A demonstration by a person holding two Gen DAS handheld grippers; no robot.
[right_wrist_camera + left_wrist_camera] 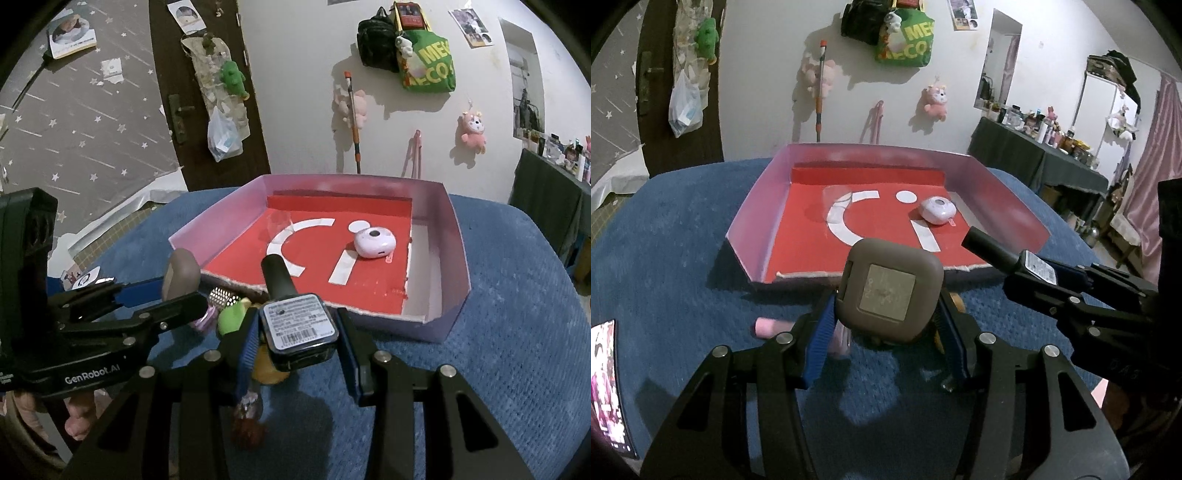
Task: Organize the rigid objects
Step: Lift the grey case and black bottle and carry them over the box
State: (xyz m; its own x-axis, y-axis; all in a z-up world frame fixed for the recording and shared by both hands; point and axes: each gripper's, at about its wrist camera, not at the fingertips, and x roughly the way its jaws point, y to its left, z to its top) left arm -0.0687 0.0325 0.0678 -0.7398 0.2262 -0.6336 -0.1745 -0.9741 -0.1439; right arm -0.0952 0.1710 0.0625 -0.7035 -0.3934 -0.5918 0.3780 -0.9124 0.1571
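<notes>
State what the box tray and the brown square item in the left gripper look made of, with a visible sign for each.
Box tray: likely cardboard, glossy red floor; its front edge looks torn. Brown square item: probably matte moulded plastic with rounded corners.

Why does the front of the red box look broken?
The tray's near wall is missing: its red floor ends in a rough, torn-looking cardboard edge facing the grippers, while the other three walls stand. Only a white round gadget lies inside. Nothing looks spilled.
</notes>
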